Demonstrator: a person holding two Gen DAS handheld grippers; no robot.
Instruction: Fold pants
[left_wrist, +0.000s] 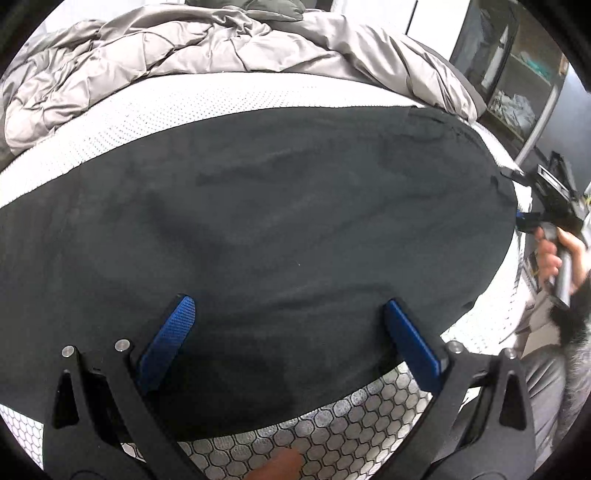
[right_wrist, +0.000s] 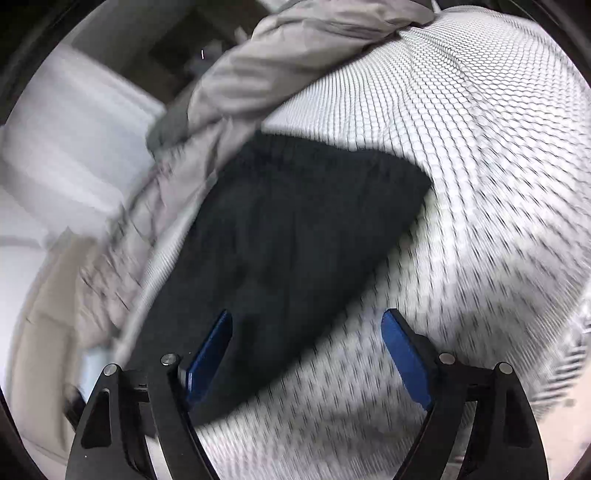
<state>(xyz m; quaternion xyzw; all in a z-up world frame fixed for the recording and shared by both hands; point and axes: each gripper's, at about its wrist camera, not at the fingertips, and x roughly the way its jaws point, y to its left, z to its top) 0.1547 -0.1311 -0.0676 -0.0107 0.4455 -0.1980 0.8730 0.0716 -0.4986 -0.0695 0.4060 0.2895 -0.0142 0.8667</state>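
Dark pants lie spread flat on a white mattress with a honeycomb pattern. My left gripper hovers open over their near edge, blue pads wide apart, nothing between them. At the far right of the left wrist view, my right gripper is at the pants' end, held by a hand. In the blurred right wrist view, the right gripper stands open over the near corner of the pants, its left fingertip above the cloth and its right one above the mattress.
A crumpled grey duvet is heaped along the far side of the mattress, and the duvet borders the pants in the right wrist view. Dark shelves stand beyond the bed at the right. A fingertip shows at the bottom edge.
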